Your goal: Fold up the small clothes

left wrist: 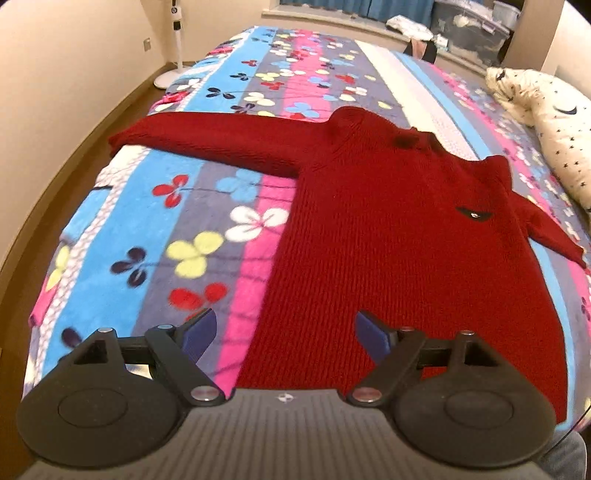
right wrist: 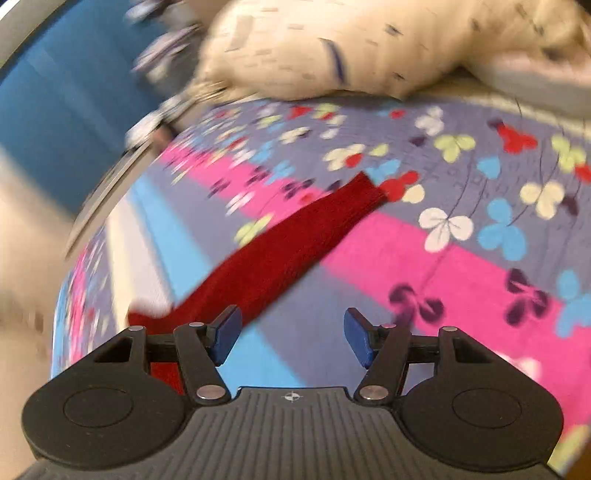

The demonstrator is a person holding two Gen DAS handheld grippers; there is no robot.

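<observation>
A red knitted sweater (left wrist: 388, 229) lies flat on the bed, collar away from me and both sleeves spread outward. A small dark badge (left wrist: 474, 213) marks its chest. My left gripper (left wrist: 284, 334) is open above the sweater's near left hem, its blue pads (left wrist: 199, 332) touching nothing. In the blurred right wrist view, one red sleeve (right wrist: 288, 240) runs diagonally up from lower left, its cuff at the far end. My right gripper (right wrist: 291, 338) is open over the bedspread just right of that sleeve, with nothing between its fingers.
The bed carries a striped floral blanket (left wrist: 177, 206). A cream star-print pillow (left wrist: 554, 125) lies at the far right, also seen large in the right wrist view as the pillow (right wrist: 351, 48). A standing fan (left wrist: 177, 40), a windowsill with storage boxes (left wrist: 476, 26) and blue curtains stand beyond.
</observation>
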